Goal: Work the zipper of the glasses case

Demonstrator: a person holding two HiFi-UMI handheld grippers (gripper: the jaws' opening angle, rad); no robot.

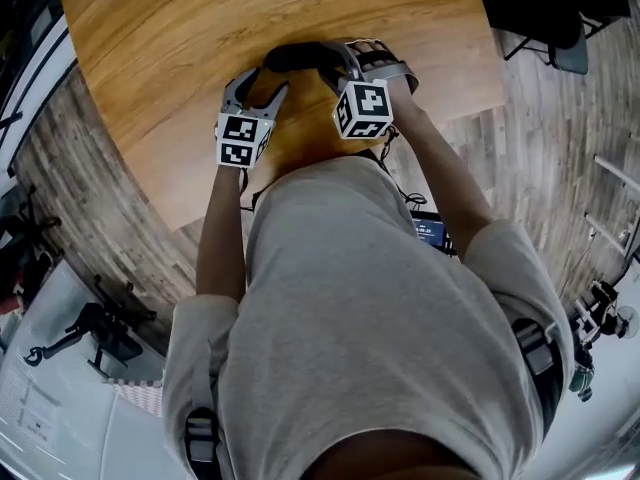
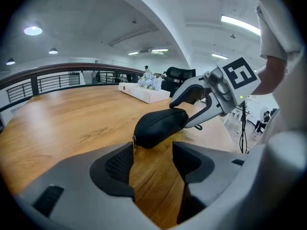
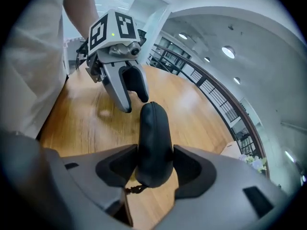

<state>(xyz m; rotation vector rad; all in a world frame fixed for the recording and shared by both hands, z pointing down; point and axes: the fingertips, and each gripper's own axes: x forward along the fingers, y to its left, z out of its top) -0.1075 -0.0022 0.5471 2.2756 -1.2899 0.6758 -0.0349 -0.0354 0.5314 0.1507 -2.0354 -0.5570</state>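
Observation:
A black glasses case (image 1: pixel 295 56) is at the near middle of the round wooden table (image 1: pixel 160 28). My right gripper (image 3: pixel 154 166) is shut on one end of the case (image 3: pixel 154 138), holding it edge-up with the zipper seam on top. A small cord pull (image 3: pixel 136 188) hangs below that end. My left gripper (image 2: pixel 152 159) is open, its jaws just short of the case's other end (image 2: pixel 158 126), where a small zipper pull (image 2: pixel 135 141) shows. In the head view the left gripper (image 1: pixel 265 80) is left of the case and the right gripper (image 1: pixel 350 56) is at its right end.
A white box with flowers (image 2: pixel 144 91) lies farther back on the table, with an office chair (image 2: pixel 180 74) behind it. The table's near edge (image 1: pixel 250 193) runs close to the person's body. Another chair (image 1: pixel 560 38) stands on the floor to the right.

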